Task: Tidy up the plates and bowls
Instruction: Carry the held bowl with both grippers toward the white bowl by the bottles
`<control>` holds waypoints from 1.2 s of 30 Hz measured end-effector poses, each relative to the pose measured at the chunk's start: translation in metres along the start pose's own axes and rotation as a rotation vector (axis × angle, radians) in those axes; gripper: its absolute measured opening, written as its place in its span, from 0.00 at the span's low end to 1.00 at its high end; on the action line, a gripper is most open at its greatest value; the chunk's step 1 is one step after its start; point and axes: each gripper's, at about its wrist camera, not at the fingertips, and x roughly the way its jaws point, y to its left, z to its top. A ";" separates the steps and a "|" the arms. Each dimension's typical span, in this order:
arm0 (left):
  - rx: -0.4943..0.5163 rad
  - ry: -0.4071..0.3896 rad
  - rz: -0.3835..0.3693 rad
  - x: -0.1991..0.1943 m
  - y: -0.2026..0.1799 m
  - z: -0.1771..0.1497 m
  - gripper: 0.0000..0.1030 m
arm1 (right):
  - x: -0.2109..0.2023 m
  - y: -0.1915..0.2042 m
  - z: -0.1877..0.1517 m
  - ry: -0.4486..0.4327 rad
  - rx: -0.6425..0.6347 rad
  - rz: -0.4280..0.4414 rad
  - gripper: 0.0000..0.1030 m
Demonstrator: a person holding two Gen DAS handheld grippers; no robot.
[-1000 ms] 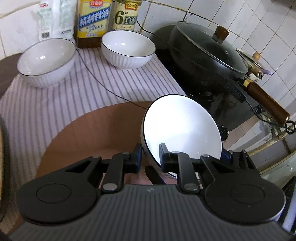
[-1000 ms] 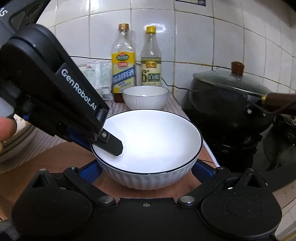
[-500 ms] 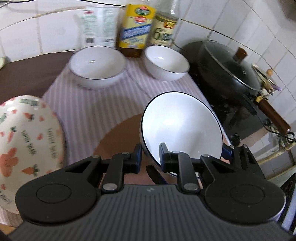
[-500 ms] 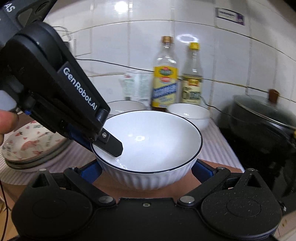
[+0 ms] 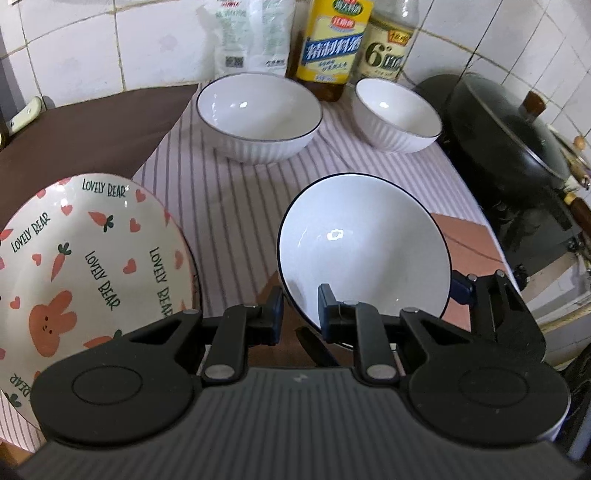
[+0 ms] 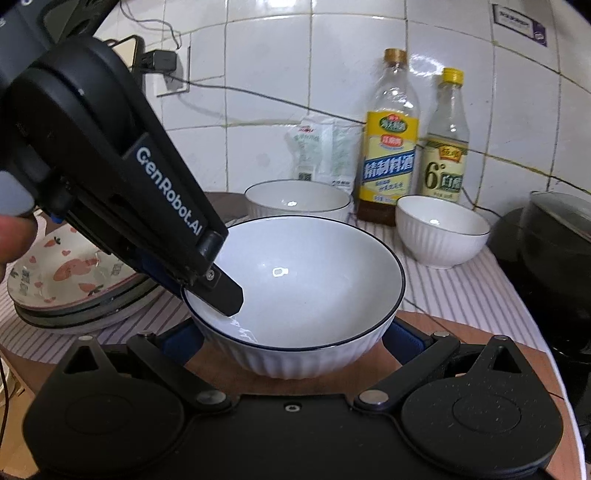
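My left gripper (image 5: 300,311) is shut on the rim of a white ribbed bowl (image 5: 364,247) with a dark rim line, held above the counter. In the right wrist view the same bowl (image 6: 295,291) sits between my right gripper's (image 6: 293,334) wide-open fingers, which flank its sides. The left gripper's finger (image 6: 221,291) clamps the bowl's left rim. A large white bowl (image 5: 258,114) and a smaller one (image 5: 397,114) stand at the back on the striped cloth (image 5: 229,206). A "Lovely Bear" plate (image 5: 81,266) tops a plate stack at left.
Two bottles (image 5: 332,44) (image 5: 389,40) and a white bag (image 5: 251,33) stand against the tiled wall. A black lidded wok (image 5: 513,136) sits on the stove at right. A round wooden board (image 6: 461,332) lies under the held bowl. The counter edge is near right.
Both grippers and the held bowl have moved back and left; the plate stack has come into view at left, and the back bowls now sit more centred.
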 end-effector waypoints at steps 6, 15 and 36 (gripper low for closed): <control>-0.017 0.024 0.012 0.009 0.005 -0.001 0.17 | 0.008 0.002 -0.006 0.024 0.000 0.016 1.00; -0.022 0.019 -0.010 -0.001 0.008 0.002 0.20 | -0.019 0.005 -0.002 0.044 0.081 0.000 1.00; -0.050 -0.235 -0.057 -0.100 0.067 0.046 0.40 | -0.057 -0.013 0.095 0.027 0.389 0.112 0.91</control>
